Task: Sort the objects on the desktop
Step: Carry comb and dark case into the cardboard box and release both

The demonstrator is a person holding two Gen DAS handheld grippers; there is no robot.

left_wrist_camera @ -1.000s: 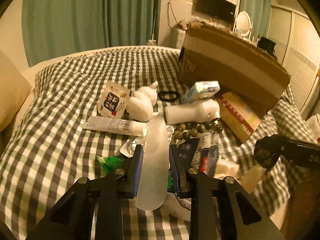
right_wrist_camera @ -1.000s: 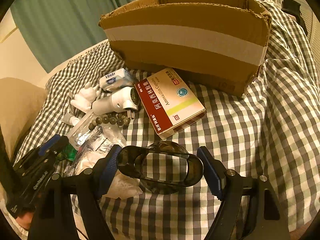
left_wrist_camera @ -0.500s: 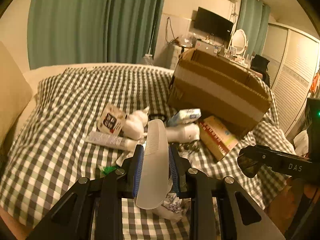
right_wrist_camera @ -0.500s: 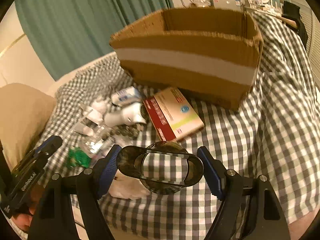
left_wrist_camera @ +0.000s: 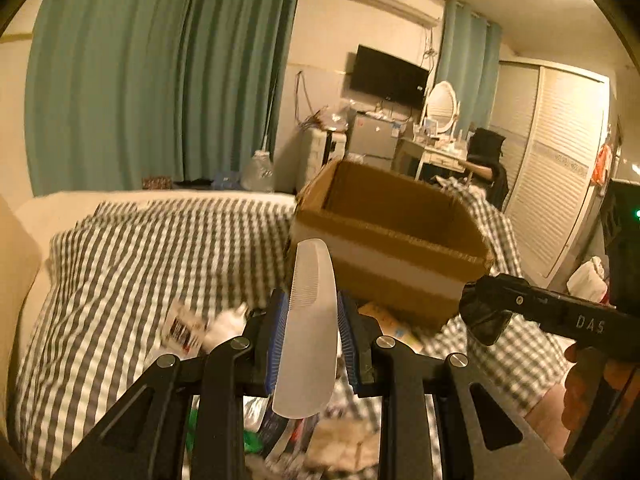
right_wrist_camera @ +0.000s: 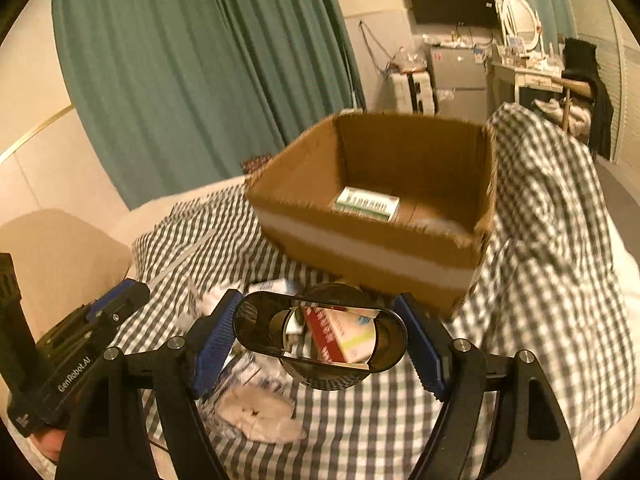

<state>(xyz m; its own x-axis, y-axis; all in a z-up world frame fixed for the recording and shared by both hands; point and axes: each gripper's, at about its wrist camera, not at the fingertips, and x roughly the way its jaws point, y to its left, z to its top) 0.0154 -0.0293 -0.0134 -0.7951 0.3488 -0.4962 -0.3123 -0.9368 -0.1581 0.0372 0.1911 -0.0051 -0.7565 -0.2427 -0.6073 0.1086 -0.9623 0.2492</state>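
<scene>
Green curtains (left_wrist_camera: 160,80) and a wall-mounted television (left_wrist_camera: 387,79) are seen behind a bed covered with a grey-and-white checked sheet (left_wrist_camera: 140,248). An open brown cardboard box with a white tape band (right_wrist_camera: 384,216) is set on the bed, and a small white-and-green carton (right_wrist_camera: 367,204) is seen lying on its floor. A white plastic comb (left_wrist_camera: 310,328) is held upright in the left gripper (left_wrist_camera: 310,344), whose jaws are clenched on it, above the clutter and in front of the box. A dark translucent oval case (right_wrist_camera: 320,338) is gripped between the blue pads of the right gripper (right_wrist_camera: 320,340), raised above the bed just short of the box. Seen through the case is a red-and-yellow medicine carton (right_wrist_camera: 340,336) lying on the bed. Blurred small items (left_wrist_camera: 208,326) are scattered on the sheet to the left of the box.
</scene>
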